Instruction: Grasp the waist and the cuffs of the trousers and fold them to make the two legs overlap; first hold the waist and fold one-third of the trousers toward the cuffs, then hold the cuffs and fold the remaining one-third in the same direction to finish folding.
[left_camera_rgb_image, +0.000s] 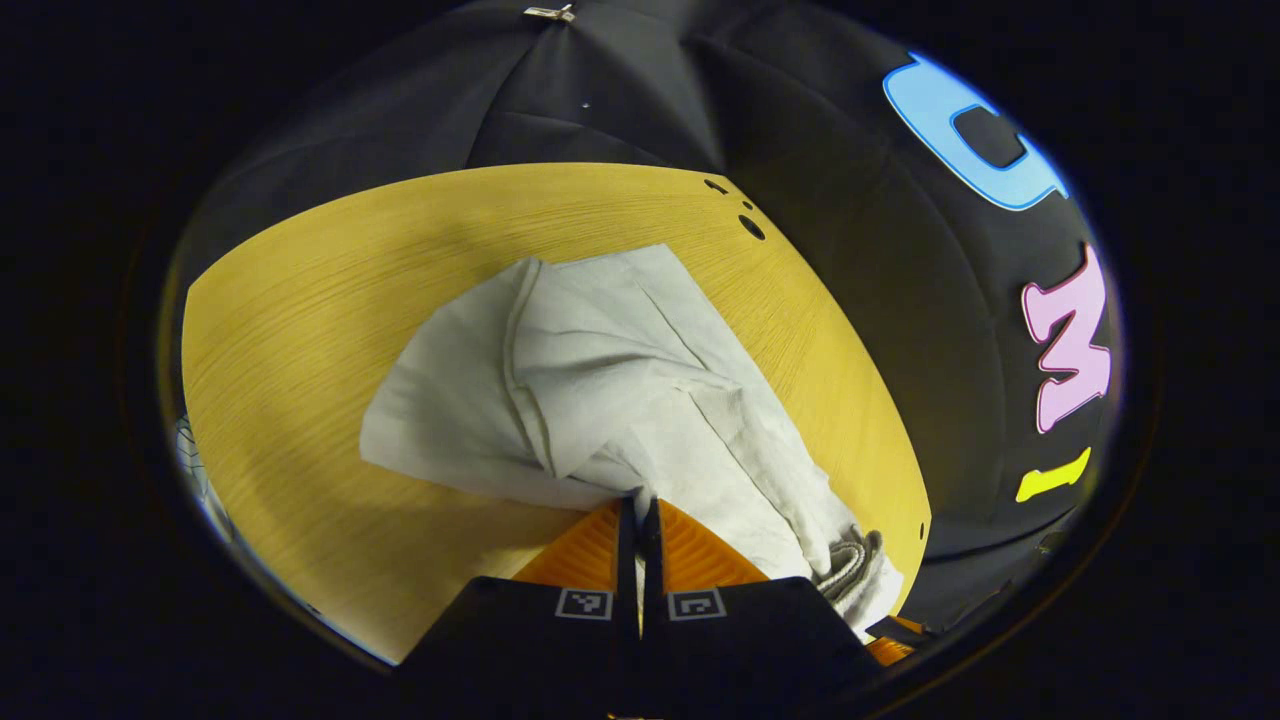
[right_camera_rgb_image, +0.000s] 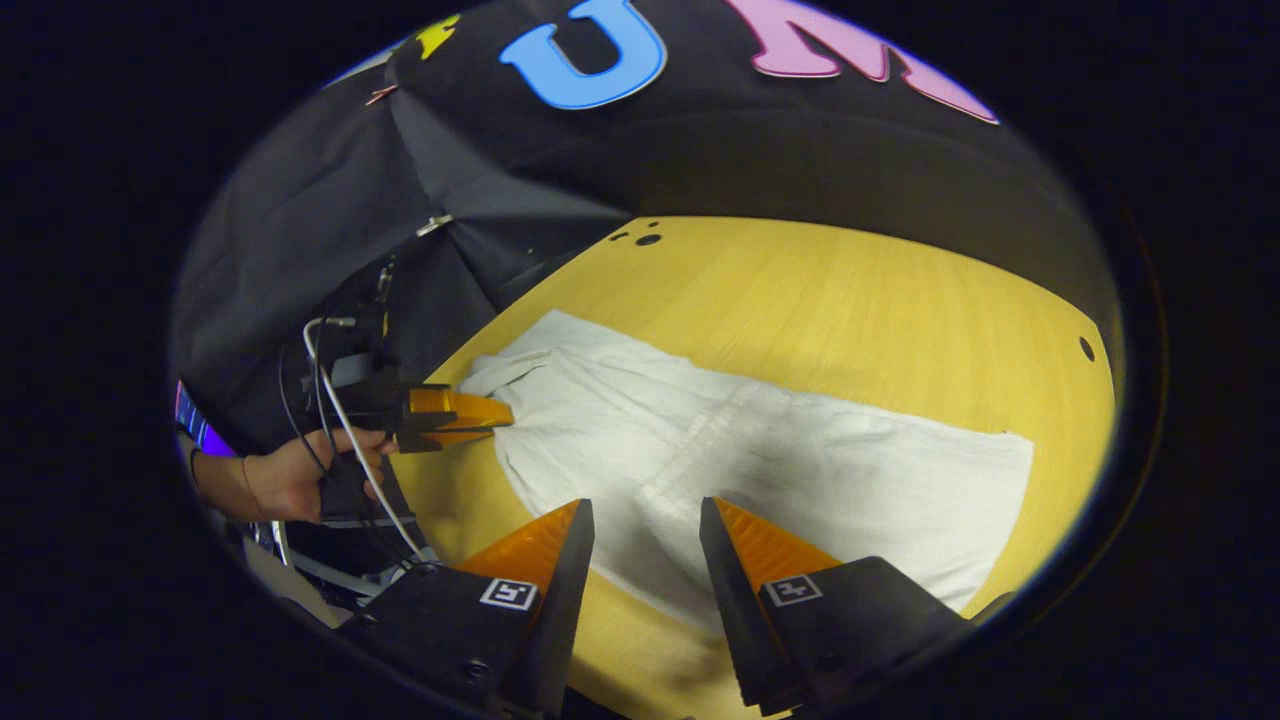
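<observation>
**What the two views leave hidden**

In the left gripper view, the left gripper (left_camera_rgb_image: 638, 512) covers the edge of the trousers (left_camera_rgb_image: 600, 380) where its fingertips meet, so the pinched cloth itself is out of sight. The folded-over layer hides the fabric beneath it. In the right gripper view, the right gripper (right_camera_rgb_image: 645, 520) blocks the near hem, and the person's hand (right_camera_rgb_image: 290, 475) is cut off at the wrist. The table (right_camera_rgb_image: 850, 300) runs past the picture's rim.

Recording booth: black cloth wall (right_camera_rgb_image: 700, 160), wooden table (right_camera_rgb_image: 850, 300).
</observation>
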